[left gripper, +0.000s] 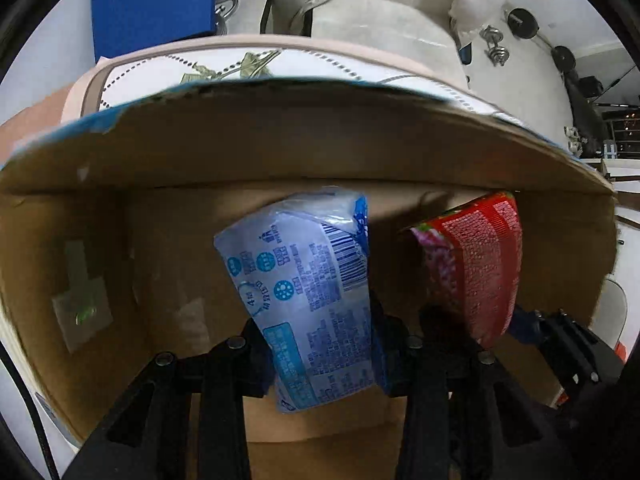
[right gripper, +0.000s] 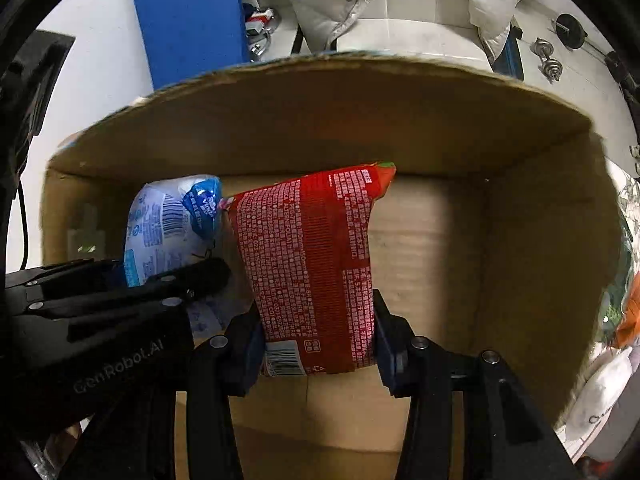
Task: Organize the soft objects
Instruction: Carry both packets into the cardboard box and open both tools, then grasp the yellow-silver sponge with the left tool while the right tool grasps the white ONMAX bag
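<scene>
My left gripper (left gripper: 320,356) is shut on a pale blue soft pack (left gripper: 304,288) and holds it inside an open cardboard box (left gripper: 280,148). My right gripper (right gripper: 316,344) is shut on a red soft pack (right gripper: 312,256) and holds it inside the same box (right gripper: 520,240). The two packs hang side by side, blue on the left, red on the right. The red pack shows in the left wrist view (left gripper: 480,264). The blue pack (right gripper: 168,224) and the left gripper (right gripper: 120,300) show in the right wrist view.
Behind the box are a floral cushion (left gripper: 224,68), a white puffy jacket (left gripper: 380,0) and a blue board (left gripper: 152,4). Dumbbells (left gripper: 496,48) lie at the back right. More soft packs (right gripper: 608,380) lie outside the box's right wall.
</scene>
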Available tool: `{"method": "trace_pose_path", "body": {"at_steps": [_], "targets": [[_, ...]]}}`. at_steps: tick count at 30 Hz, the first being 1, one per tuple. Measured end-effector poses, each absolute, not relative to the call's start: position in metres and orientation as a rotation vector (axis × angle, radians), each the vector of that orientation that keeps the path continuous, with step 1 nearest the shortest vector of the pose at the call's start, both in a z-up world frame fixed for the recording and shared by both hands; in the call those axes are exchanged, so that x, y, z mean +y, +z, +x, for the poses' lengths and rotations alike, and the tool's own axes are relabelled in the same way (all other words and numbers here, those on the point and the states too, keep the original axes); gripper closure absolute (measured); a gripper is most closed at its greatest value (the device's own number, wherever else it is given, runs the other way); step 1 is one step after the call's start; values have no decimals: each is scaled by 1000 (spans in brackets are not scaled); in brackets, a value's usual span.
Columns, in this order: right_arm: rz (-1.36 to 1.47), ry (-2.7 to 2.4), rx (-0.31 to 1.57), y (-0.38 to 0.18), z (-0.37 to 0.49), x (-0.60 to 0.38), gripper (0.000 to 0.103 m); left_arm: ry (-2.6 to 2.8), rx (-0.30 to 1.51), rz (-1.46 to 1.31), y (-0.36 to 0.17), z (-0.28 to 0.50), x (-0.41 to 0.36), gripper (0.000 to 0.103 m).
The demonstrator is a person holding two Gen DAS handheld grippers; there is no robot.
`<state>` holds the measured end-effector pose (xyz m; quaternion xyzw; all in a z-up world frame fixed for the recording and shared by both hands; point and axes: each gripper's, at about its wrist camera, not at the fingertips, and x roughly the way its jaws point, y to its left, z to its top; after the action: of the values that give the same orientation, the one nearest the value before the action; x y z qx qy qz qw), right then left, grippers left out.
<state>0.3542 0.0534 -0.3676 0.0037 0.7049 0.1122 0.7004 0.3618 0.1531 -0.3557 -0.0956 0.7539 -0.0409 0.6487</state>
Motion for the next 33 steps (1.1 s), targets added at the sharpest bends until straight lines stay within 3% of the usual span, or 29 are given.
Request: {"method": "trace_pose_path", "body": {"at_steps": [3,5,6,7,10,12,33], "targets": [[1,248,1588,-382,362,57,53,-73,1731,-215,-361,363,160,61],[-9,259,1599,-384,363,65,51,-62,1741,-244,-359,358,168,49],[-17,260,1604,-382,362,67,33,-65,1734,-254,-355,354,170,30],[-19,267,1608,-381,362,69,10,-50,1725,-250,-349,352,174,20],[-36,284,1611,-374,358,74,4,-25,1691,-201,-329,343,180,6],[-40,279,1640,-371,353,74,0,-8,1682,-157,-316,335,182,4],[1,288,1449,-252,235,13,0,47,1372,-66,-201,235,128,0]]}}
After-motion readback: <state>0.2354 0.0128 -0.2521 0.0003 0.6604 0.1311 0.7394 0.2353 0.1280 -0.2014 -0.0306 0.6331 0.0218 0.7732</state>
